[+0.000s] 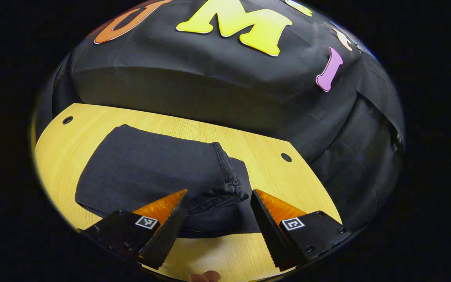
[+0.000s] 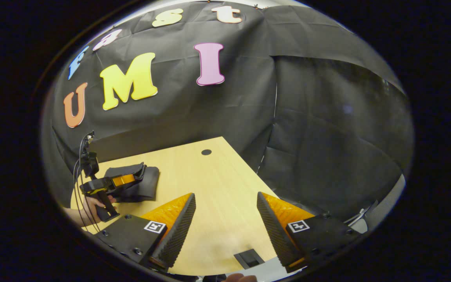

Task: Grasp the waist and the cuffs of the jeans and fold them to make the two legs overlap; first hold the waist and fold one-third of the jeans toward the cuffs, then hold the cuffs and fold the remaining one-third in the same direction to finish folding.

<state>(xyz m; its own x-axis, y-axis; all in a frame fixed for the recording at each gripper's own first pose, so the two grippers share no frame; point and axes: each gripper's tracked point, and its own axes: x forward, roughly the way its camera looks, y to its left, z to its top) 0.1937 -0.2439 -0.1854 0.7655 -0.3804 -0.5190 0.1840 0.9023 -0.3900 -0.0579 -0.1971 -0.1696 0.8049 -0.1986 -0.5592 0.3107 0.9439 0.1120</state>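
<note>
A light wooden table (image 1: 249,145) is filling the lower half of the left gripper view, with a round hole near its upper left corner and another toward the right edge. Dark folded jeans (image 1: 151,172) are lying directly on it at centre left. In the right gripper view the table (image 2: 217,196) is running through the lower centre, the jeans (image 2: 139,184) lying at lower left.
</note>
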